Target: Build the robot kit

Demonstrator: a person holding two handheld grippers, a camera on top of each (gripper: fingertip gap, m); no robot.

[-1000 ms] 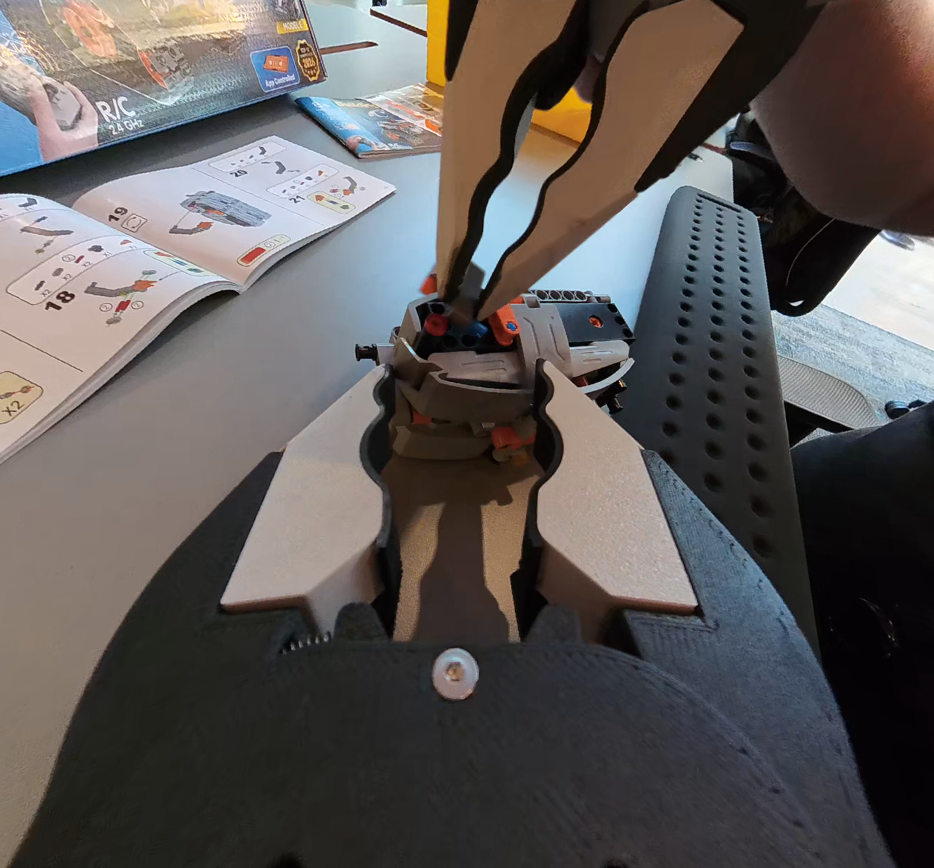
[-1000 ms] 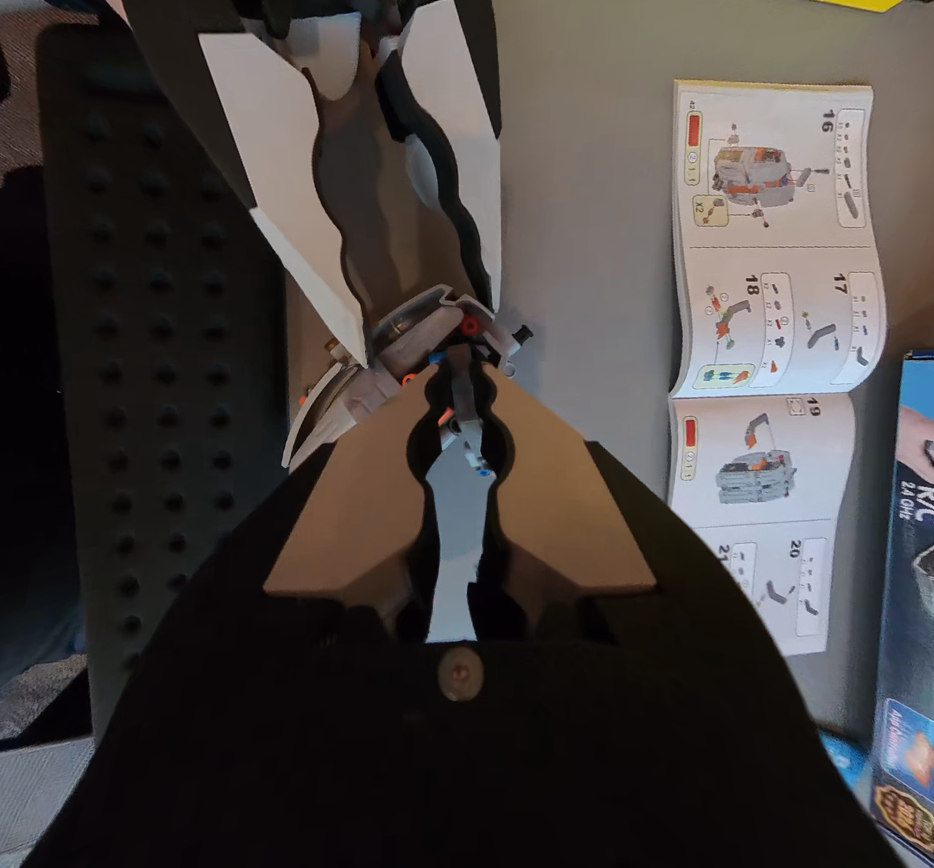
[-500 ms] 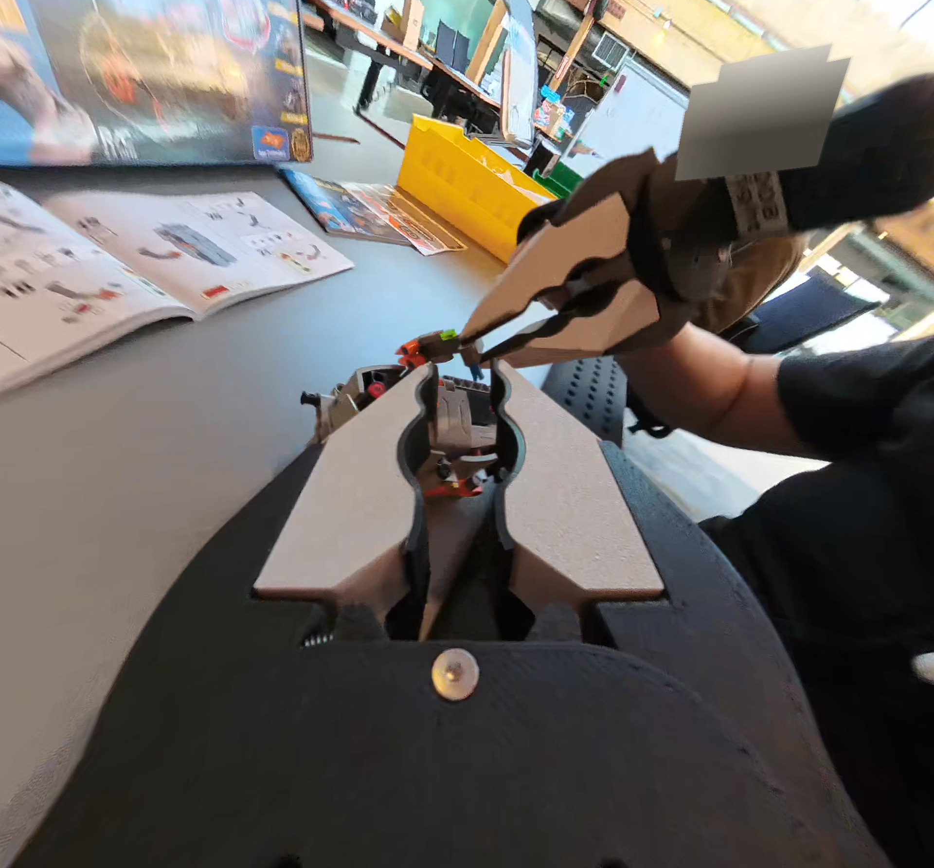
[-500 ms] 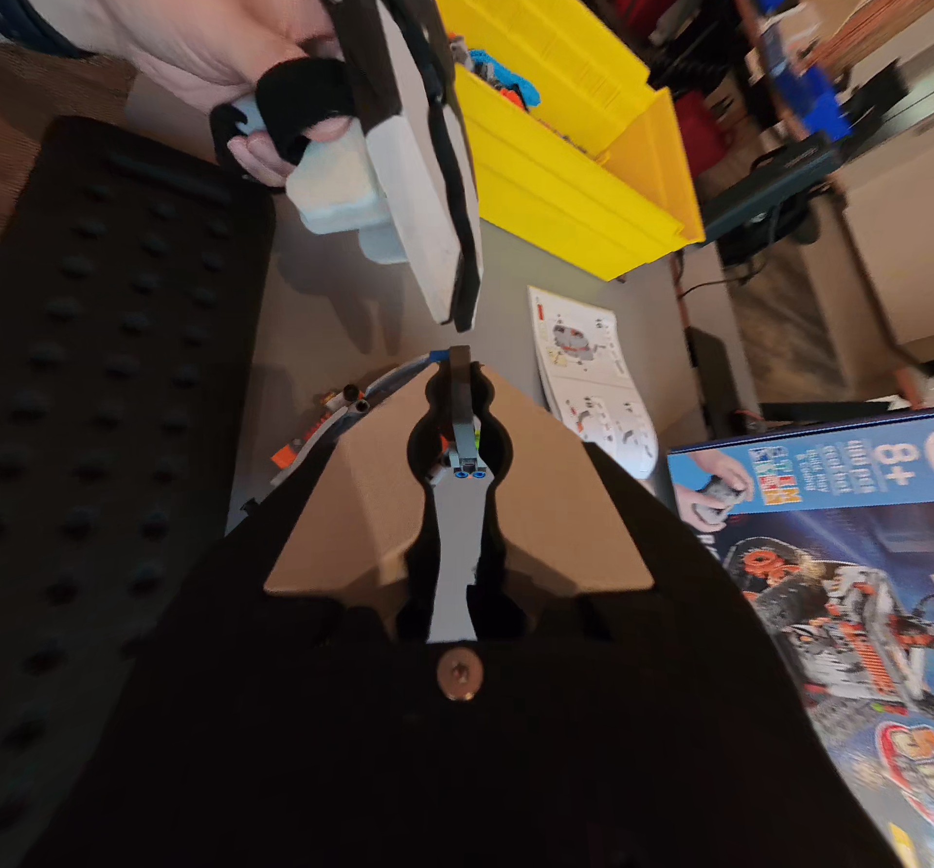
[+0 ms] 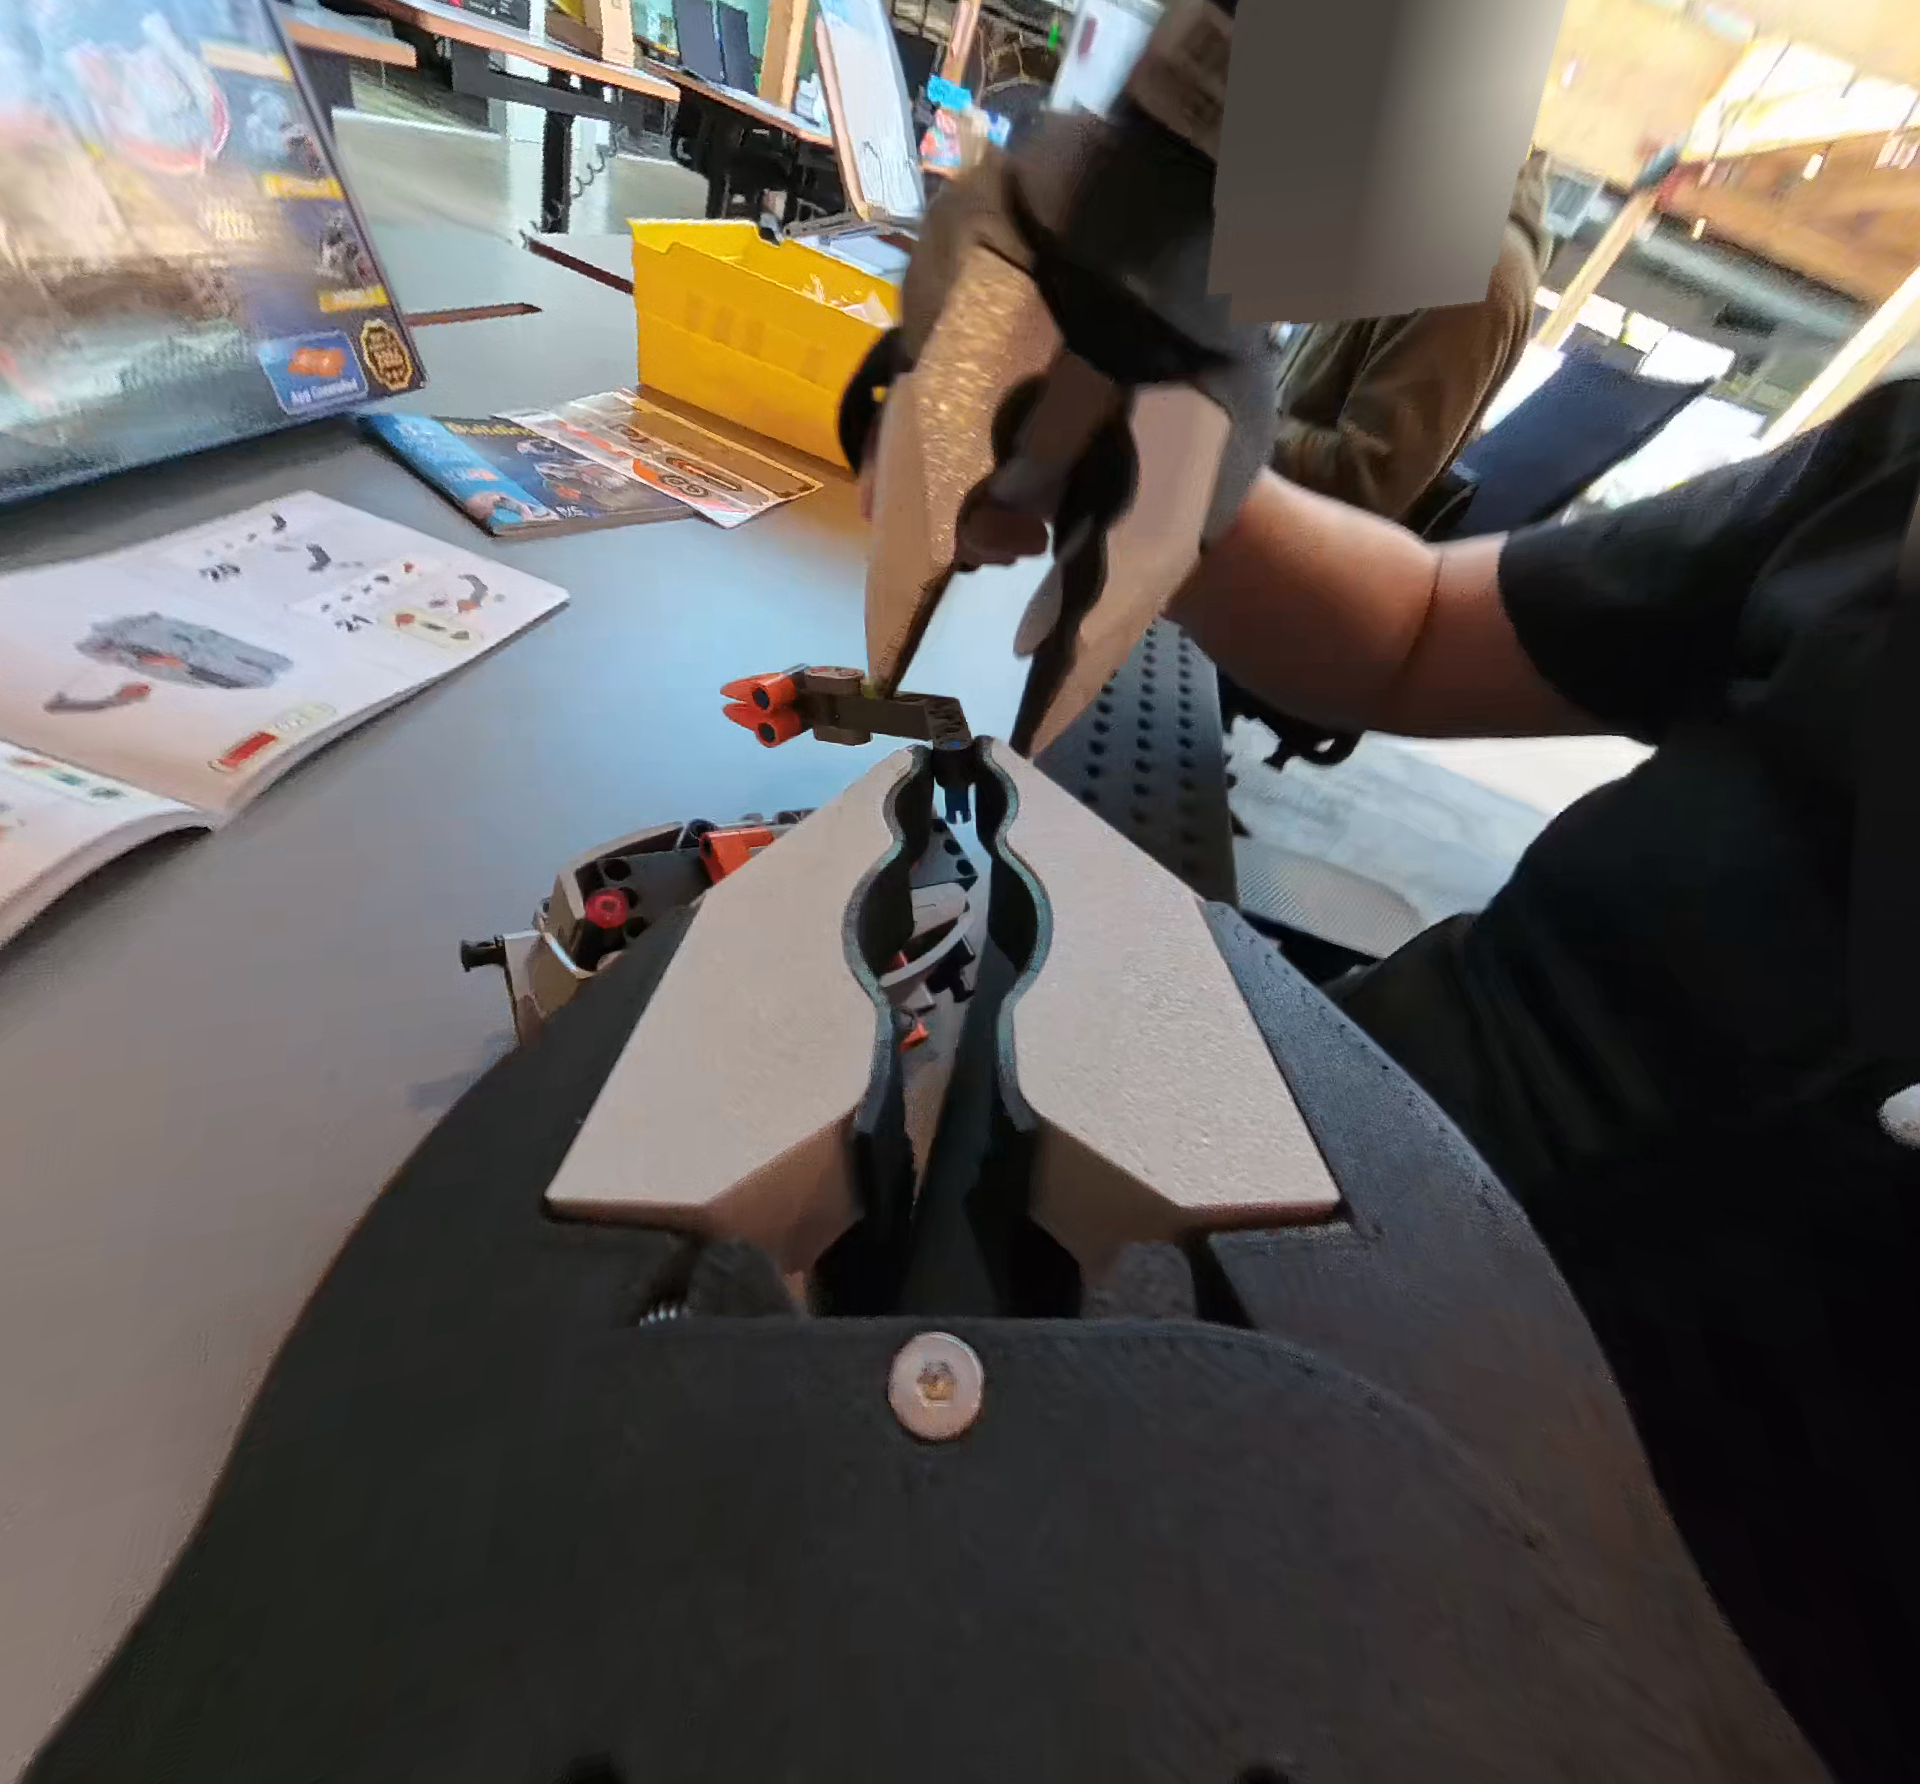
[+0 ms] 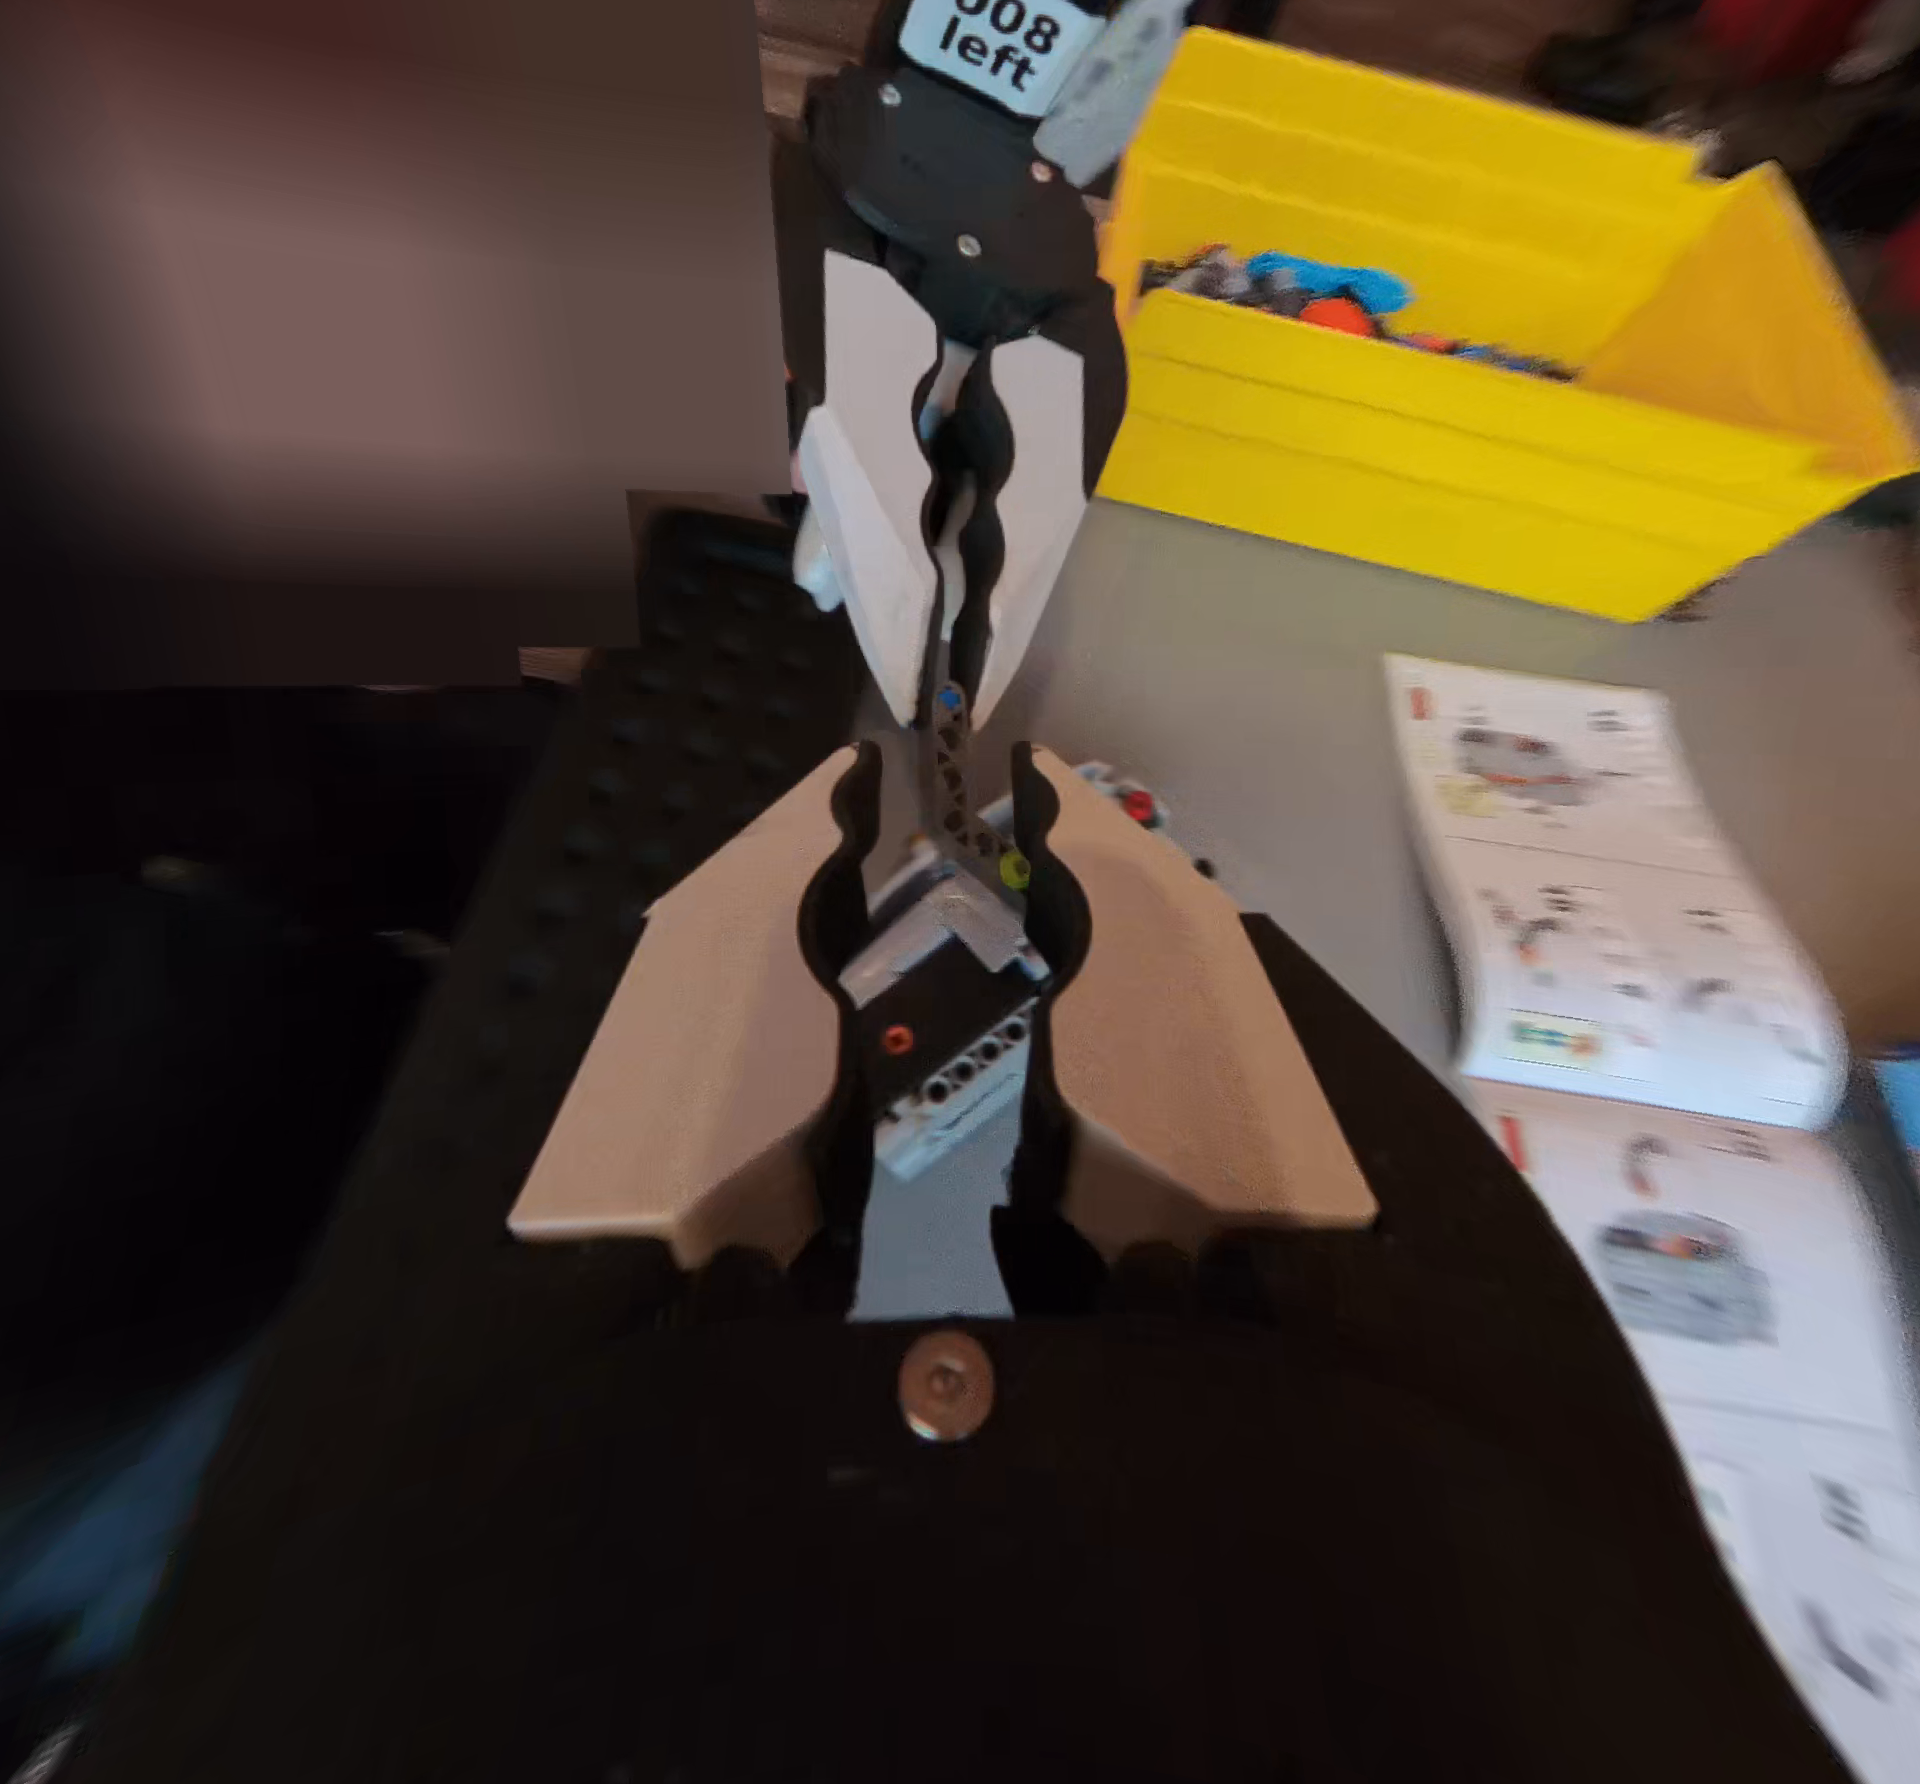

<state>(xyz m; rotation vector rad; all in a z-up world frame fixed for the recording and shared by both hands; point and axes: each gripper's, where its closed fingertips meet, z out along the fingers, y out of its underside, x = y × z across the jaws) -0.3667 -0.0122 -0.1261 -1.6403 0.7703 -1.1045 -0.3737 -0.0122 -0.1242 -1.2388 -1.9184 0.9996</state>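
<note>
A dark grey bent beam (image 5: 873, 704) with orange connectors (image 5: 762, 706) at one end hangs in the air above the table. My left gripper (image 5: 951, 763) is shut on the beam's other end; in the right wrist view it (image 6: 948, 711) comes down from above, pinching the beam (image 6: 961, 820). My right gripper (image 6: 943, 768) is open, with the beam between its spread fingers. In the left wrist view one of its fingertips (image 5: 883, 680) touches the beam's top. A grey, black and orange brick model (image 5: 623, 903) lies on the grey table below, also showing in the right wrist view (image 6: 935, 1038).
An open instruction booklet (image 5: 260, 622) lies left of the model, with a big toy box (image 5: 156, 176) behind it and leaflets (image 5: 582, 477). A yellow bin (image 6: 1455, 446) of loose parts stands at the back. A black perforated chair part (image 5: 1143, 747) borders the table's edge. A person's arm (image 5: 1351, 612) reaches in. The tips of both grippers are at nearly the same place.
The right gripper pulled the bent beam up off the model, then opened. The left gripper let go of the model, rose and closed on the beam's end.
</note>
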